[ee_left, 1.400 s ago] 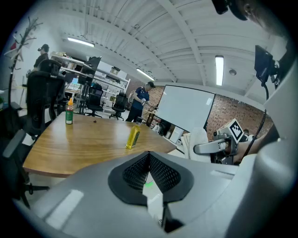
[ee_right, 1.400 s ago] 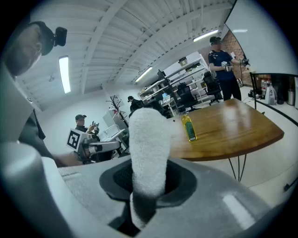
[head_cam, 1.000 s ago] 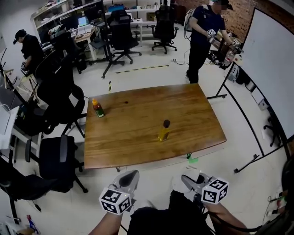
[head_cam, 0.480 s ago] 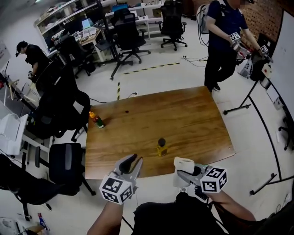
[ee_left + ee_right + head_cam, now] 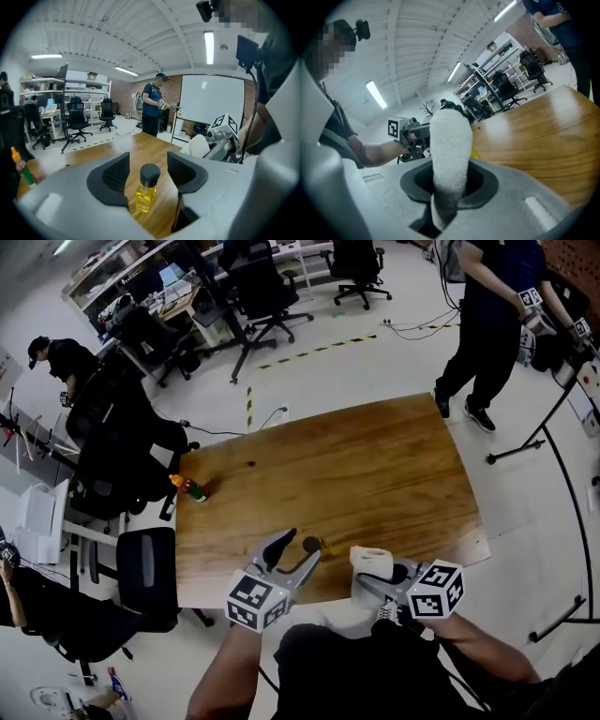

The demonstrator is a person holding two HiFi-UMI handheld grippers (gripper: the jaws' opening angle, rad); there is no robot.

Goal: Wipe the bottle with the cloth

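Note:
A small yellow bottle (image 5: pixel 311 545) with a black cap stands near the front edge of the wooden table (image 5: pixel 375 465). My left gripper (image 5: pixel 300 551) reaches over that edge. Its jaws have just been opening and stand wide on either side of the bottle (image 5: pixel 146 187), apart from it. In the left gripper view the left gripper (image 5: pixel 147 169) shows clear gaps on both sides of the bottle. My right gripper (image 5: pixel 377 579), just right of the bottle, is shut on a folded white cloth (image 5: pixel 368 558). The cloth (image 5: pixel 450 154) sticks up from the right gripper (image 5: pixel 449 185).
A second bottle (image 5: pixel 190 488) with an orange cap stands at the table's left edge. Black office chairs (image 5: pixel 141 568) crowd the left side. A person (image 5: pixel 492 306) stands beyond the far right corner, and a stand's legs (image 5: pixel 553 427) cross the floor at right.
Both grippers have come forward from below the table's edge to the bottle. The left jaws went from shut to wide open around it. The right still holds the cloth.

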